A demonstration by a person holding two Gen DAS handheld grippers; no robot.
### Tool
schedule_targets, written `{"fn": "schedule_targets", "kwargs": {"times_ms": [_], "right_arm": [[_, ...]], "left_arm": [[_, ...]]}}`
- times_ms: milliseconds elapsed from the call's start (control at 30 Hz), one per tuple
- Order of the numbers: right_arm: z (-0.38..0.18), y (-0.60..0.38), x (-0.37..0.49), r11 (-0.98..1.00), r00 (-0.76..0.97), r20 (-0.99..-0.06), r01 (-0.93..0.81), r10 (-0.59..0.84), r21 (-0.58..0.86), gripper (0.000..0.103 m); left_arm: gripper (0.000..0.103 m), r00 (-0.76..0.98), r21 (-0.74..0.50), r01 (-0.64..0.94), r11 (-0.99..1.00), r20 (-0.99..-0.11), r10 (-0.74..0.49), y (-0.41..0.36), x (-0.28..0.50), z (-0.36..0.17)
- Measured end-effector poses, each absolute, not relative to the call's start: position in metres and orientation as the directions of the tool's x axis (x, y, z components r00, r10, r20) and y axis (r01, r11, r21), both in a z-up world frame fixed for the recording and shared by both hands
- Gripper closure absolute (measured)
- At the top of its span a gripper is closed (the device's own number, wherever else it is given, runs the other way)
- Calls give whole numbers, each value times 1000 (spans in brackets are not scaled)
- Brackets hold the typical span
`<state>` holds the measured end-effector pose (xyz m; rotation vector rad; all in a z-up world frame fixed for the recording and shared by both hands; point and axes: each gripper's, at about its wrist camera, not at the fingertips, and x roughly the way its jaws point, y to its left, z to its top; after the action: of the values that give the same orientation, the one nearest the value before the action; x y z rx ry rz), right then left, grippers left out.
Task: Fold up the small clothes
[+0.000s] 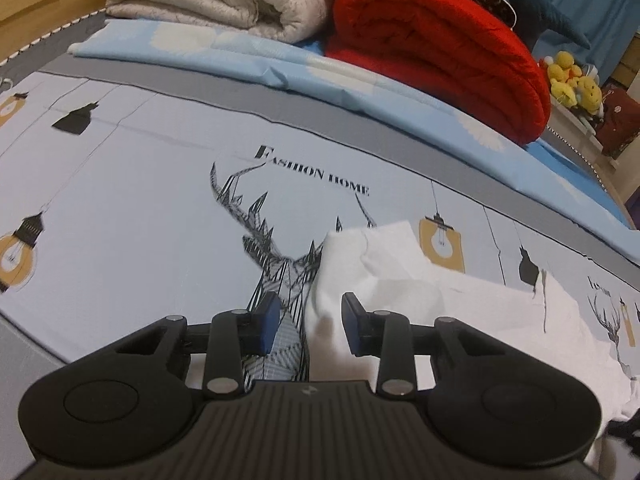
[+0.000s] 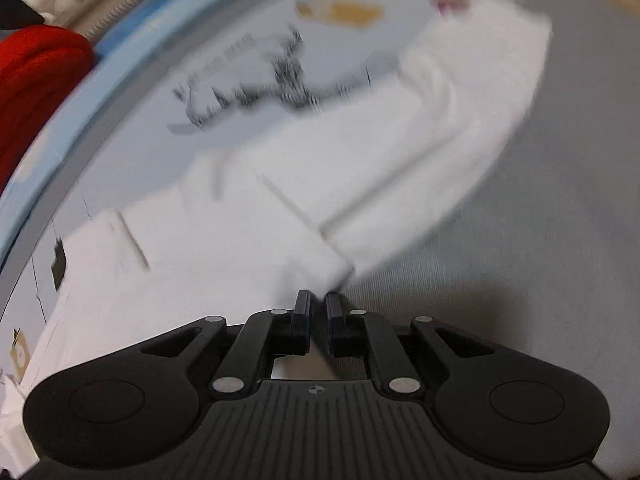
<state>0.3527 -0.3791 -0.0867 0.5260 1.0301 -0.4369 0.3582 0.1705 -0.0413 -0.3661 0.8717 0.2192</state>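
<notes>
A white garment (image 1: 400, 264) lies rumpled on the printed bedsheet (image 1: 160, 200), to the right of the deer drawing. My left gripper (image 1: 310, 320) hangs low over the garment's left edge. Its blue pads (image 1: 269, 320) stand apart, and the cloth edge runs between them without being pressed. In the blurred right wrist view the white garment (image 2: 280, 184) spreads out ahead, with a folded corner just in front of my right gripper (image 2: 318, 304). That gripper's jaws show only a narrow gap, and I see no cloth pinched in it.
A rolled red blanket (image 1: 432, 40) and a folded beige quilt (image 1: 224, 0) sit at the far side, on a light blue folded sheet (image 1: 240, 56). Yellow plush toys (image 1: 572, 80) stand beyond the bed. A plain grey stretch of sheet (image 2: 520, 260) lies right of the garment.
</notes>
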Motion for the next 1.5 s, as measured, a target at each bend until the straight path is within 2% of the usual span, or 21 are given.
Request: {"fn": "schedule_targets", "kwargs": {"times_ms": [133,333,367,433,500,567,600,667,733,867,967,1033,1133,1267,1367,1500], "right_arm": [[-57,-365,358,858,605,-785,467,-132,215,94],[-61,-367,367,849,600,-796,460,-81,260,94],[-62,-366,367,849,595,-800,458,-72,264,94],[-65,-362,366,853,588,-807,445,-50,272,94],[-64,-358,369,859,587,-809,425,-23,284,94],[-62,-353,370,866,592,-806,404,-2,294,94],[-61,-352,370,870,594,-804,393,7,298,94],[-60,-348,371,878,585,-811,378,19,294,94],[-64,-346,372,886,557,-830,374,21,273,94],[-78,-346,373,889,479,-876,381,46,255,94],[-84,-344,373,901,460,-887,369,37,229,94],[-82,-341,372,908,460,-888,358,31,217,94],[-80,-339,369,910,459,-888,358,24,210,94],[-75,-336,366,919,465,-885,342,14,194,94],[-72,-335,364,925,473,-881,330,8,186,94],[-70,-332,361,930,477,-879,319,12,185,94]], "left_arm": [[62,622,-244,-337,910,-782,21,171,369,-53],[63,608,-229,-325,917,-794,17,162,381,-72],[70,610,-230,-319,920,-792,14,161,382,-75],[98,618,-219,-290,932,-786,8,159,383,-74],[99,662,-119,-315,941,-738,128,159,377,-58],[98,676,-129,-347,929,-721,153,166,374,-49],[98,663,-117,-358,926,-731,164,166,374,-49],[91,608,-89,-376,922,-775,173,166,377,-52],[90,592,-95,-407,909,-785,183,166,372,-45],[89,622,-159,-326,932,-778,85,141,354,-26],[76,528,-204,-296,933,-849,-18,127,347,-46],[77,404,-166,-326,931,-914,-22,126,347,-73],[75,442,-115,-311,943,-896,36,117,341,-58],[59,503,-141,-228,963,-865,-8,98,327,-42],[57,405,-149,-237,960,-913,-42,95,326,-66],[54,414,-102,-220,970,-910,-2,86,323,-64]]}}
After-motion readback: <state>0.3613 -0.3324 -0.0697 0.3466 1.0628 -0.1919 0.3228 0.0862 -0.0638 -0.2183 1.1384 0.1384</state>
